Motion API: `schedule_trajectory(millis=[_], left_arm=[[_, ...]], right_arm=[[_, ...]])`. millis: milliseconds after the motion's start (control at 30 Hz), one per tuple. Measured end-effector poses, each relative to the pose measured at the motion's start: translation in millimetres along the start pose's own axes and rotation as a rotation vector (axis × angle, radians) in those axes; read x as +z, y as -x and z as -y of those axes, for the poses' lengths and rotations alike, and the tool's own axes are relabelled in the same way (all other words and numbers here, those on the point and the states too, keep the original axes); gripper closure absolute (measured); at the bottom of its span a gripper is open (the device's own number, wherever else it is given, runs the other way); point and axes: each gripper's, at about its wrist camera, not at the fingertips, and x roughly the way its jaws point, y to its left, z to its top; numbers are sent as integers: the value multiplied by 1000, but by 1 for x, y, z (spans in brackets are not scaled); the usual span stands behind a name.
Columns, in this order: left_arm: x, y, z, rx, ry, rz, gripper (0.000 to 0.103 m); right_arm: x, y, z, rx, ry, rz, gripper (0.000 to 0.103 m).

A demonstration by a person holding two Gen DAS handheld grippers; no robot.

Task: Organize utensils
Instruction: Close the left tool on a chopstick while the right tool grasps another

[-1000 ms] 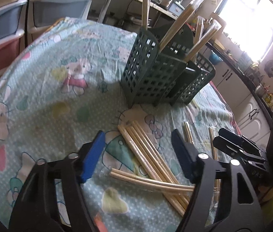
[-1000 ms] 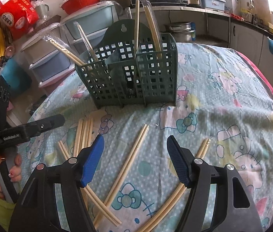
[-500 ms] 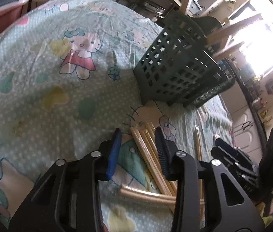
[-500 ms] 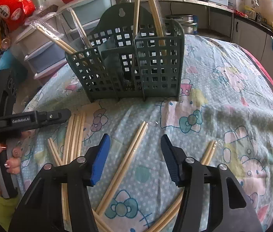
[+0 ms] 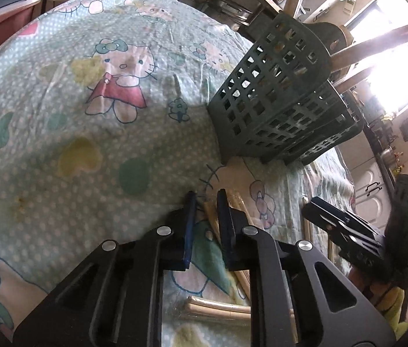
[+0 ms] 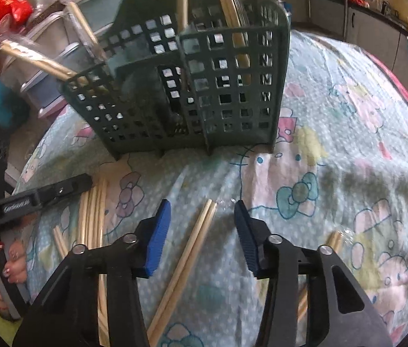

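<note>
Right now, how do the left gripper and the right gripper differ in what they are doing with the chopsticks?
The left gripper has its jaws nearly together, closing around the tip of a chopstick pair; the right gripper stands much wider, also closing. The right one's chopstick pair lies loose between the pads, untouched; whether the left pads already press is unclear. Both point down at the tablecloth before the green basket.

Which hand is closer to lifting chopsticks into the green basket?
Left. The left tongs are closing with a chopstick tip between the blue pads, near the green basket. The right tongs are closing too, still wide around a chopstick pair.
</note>
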Motion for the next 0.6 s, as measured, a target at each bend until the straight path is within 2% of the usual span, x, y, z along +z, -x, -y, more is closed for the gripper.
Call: schedule_trajectory(millis=[133, 200, 267, 333, 433, 600], left_arm=[[0, 3, 1, 8, -10, 10, 95], [0, 7, 3, 8, -13, 25, 96], [1, 12, 6, 5, -20, 40, 96], [1, 21, 9, 8, -31, 69, 97], [3, 34, 13, 7, -40, 105, 97], [10, 59, 20, 6, -56, 178, 97]], right_arm=[[8, -11, 4, -5, -35, -22, 68], [11, -14, 3, -32, -30, -26, 75], [12, -15, 3, -54, -23, -20, 87], [13, -15, 3, -48, -31, -12, 91], [12, -8, 11, -30, -62, 11, 93], [12, 22, 21, -3, -94, 99, 94]])
